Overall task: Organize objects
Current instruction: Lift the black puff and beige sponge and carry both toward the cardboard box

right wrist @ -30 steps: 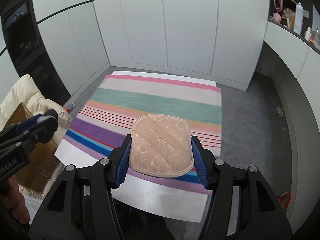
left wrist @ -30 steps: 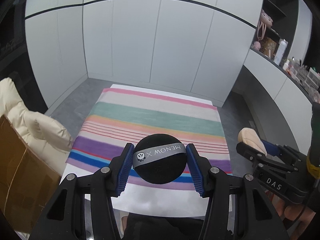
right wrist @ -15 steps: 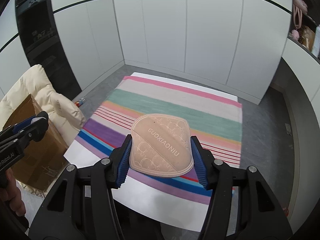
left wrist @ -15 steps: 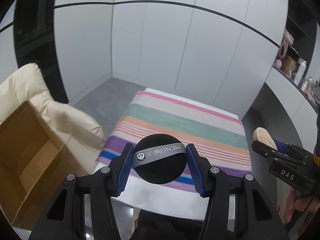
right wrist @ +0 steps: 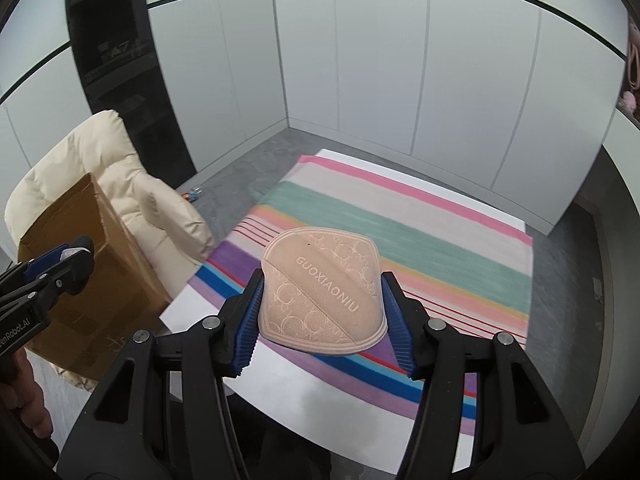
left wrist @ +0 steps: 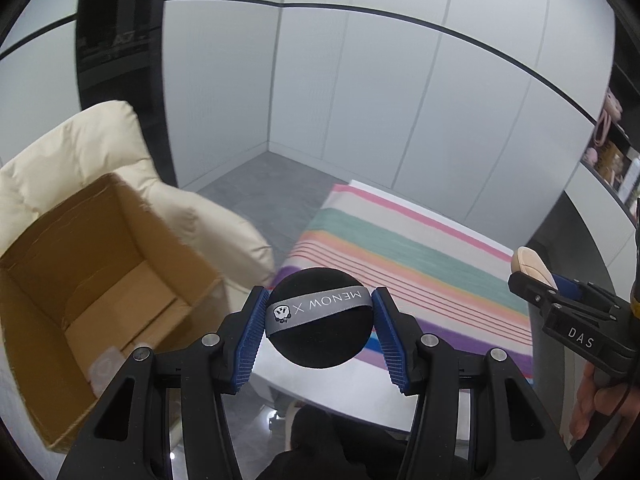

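Note:
My left gripper (left wrist: 318,328) is shut on a round black powder puff (left wrist: 320,340) with a grey "MENOW X" ribbon, held in the air to the right of an open cardboard box (left wrist: 80,280). My right gripper (right wrist: 320,312) is shut on a beige puff (right wrist: 320,292) marked "GUOXIAONIU", held above the striped rug (right wrist: 420,240). The right gripper also shows at the right edge of the left wrist view (left wrist: 568,300). The left gripper shows at the left edge of the right wrist view (right wrist: 44,280).
The box sits on a cream padded chair (left wrist: 72,148) at the left; a small pale item (left wrist: 104,364) lies in it. White cabinet walls (left wrist: 360,100) stand behind. A shelf with small items (left wrist: 608,148) runs along the right.
Both grippers have swung to the left with their puffs still held. The cardboard box and chair have come much further into view.

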A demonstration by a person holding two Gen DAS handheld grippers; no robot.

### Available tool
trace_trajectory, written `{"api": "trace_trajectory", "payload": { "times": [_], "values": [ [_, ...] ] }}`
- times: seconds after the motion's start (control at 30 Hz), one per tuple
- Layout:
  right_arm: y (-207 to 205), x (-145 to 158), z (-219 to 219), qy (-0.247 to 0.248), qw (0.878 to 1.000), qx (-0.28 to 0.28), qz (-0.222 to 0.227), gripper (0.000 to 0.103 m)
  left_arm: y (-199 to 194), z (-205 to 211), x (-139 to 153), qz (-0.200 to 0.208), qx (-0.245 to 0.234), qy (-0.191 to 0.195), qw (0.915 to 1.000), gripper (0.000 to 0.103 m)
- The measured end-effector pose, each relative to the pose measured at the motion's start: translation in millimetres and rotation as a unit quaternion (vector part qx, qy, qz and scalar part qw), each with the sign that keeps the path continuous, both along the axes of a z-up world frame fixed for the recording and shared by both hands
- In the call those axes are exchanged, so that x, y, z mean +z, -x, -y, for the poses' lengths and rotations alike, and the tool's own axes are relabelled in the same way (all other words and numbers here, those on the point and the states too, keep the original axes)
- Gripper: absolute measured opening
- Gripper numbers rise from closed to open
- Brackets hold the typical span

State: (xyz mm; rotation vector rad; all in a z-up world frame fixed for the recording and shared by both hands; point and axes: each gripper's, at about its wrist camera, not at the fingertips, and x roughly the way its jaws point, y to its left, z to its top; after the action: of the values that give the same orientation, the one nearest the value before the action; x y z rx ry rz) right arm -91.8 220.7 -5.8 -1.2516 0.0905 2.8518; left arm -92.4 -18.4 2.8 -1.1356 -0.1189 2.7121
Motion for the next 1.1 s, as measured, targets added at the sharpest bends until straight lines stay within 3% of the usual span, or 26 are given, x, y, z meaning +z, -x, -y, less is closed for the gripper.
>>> {"api": "trace_trajectory", "payload": {
  "times": [1.1],
  "values": [
    [33,1,181,-0.006,0.986,0.166,-0.009,0.058,-27,152,-8,0.009,0.143,0.000,0.9897,0.054]
  ]
}}
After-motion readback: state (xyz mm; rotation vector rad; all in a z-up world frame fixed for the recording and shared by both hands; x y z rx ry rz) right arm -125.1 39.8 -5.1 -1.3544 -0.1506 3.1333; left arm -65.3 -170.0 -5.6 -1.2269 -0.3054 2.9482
